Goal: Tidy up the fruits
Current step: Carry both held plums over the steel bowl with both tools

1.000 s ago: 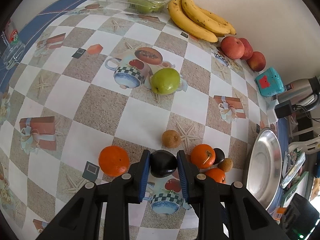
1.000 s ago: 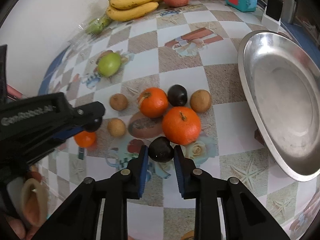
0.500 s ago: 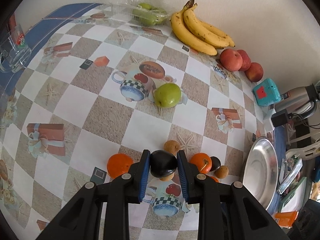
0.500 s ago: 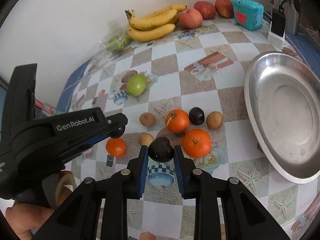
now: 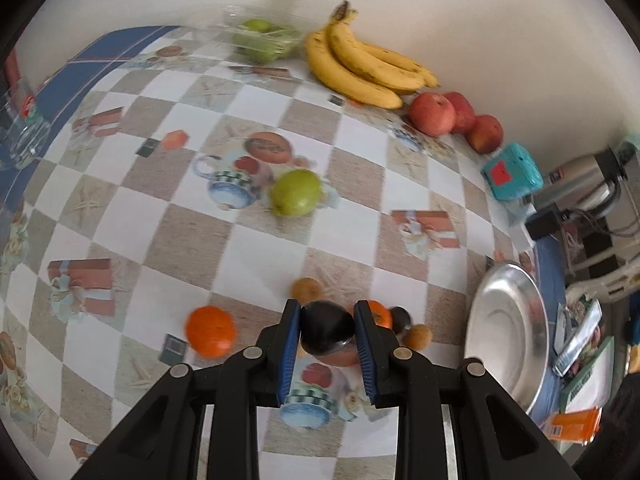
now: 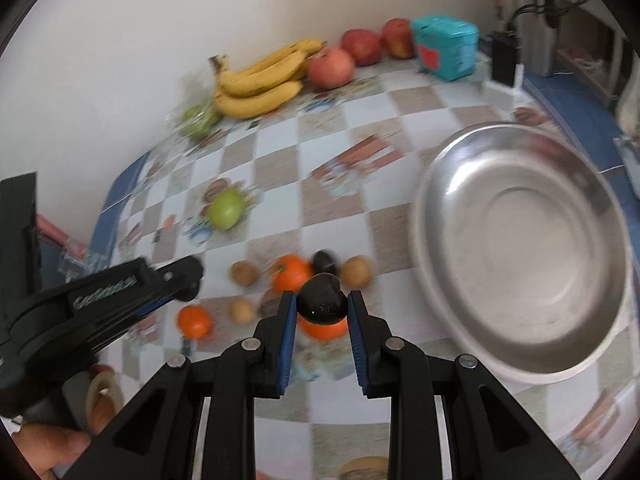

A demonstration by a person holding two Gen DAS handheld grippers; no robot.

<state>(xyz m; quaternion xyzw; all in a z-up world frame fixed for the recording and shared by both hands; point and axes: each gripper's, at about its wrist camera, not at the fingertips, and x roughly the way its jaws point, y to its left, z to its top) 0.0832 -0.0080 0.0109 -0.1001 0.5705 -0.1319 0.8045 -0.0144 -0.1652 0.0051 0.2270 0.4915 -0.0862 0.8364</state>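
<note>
My left gripper is shut on a dark plum and holds it above the table. My right gripper is shut on another dark plum, also lifted. Below lie oranges, a third dark plum and small brown fruits. A green apple sits mid-table. The steel plate stands at the right; it also shows in the left wrist view. The left gripper's body shows in the right wrist view.
Bananas, red apples and a bag of green fruit line the wall. A teal box and a kettle stand at the far right. A glass stands at the left edge.
Both grippers have risen higher with their plums, so the table looks farther. The right gripper has swung toward the steel plate.
</note>
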